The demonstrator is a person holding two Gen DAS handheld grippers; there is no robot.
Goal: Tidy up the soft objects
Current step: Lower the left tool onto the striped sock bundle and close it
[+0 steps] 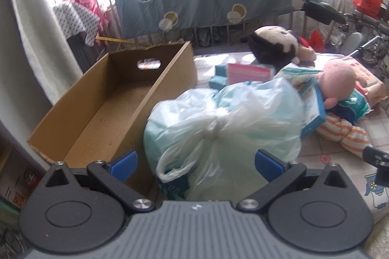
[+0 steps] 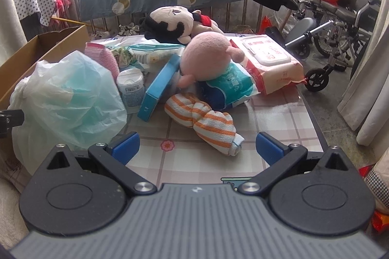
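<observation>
Hovering over the checked table cover (image 2: 279, 118), both grippers are spread wide and hold nothing.

L gripper (image 1: 195, 163): jaws released, straddling the near end of a knotted, translucent pale-green plastic bag (image 1: 218, 127) stuffed w/ soft fill. Bag sits directly ahead, between the pads; contact can't be confirmed. Just left of it stands an open brown cardboard box (image 1: 102, 98), nothing visible inside, handle slot in far wall.

R gripper (image 2: 198, 146): jaws released, nothing between them. Just ahead, slightly right of centre, lies an orange-and-white striped cloth roll (image 2: 206, 122). Further ahead: pink round-headed plush doll (image 2: 209, 54), its head resting on a teal-and-white soft tissue pack (image 2: 228, 88); beyond that a black-haired plush doll (image 2: 172, 20). Right of the pink doll, a pink-and-white wet-wipe pack w/ flip lid (image 2: 269, 59). Ahead-left: blue flat cardboard carton (image 2: 160, 86) leaning, white cylindrical tub (image 2: 130, 86), pink knitted cloth (image 2: 102, 54).

Handling, as judged: bag looks light, squashy, film slippery; the knot at its middle seems the surest hold, since film alone may stretch or slide. Plush dolls soft, light; grip at body or limb. Striped roll compressible, take across its waist. Packs crinkly, may slip.

Count: plush dolls 2; plastic bag 1; striped roll 1; soft packs 2 clear, more behind unclear; carton 1; tub 1; box 1.
</observation>
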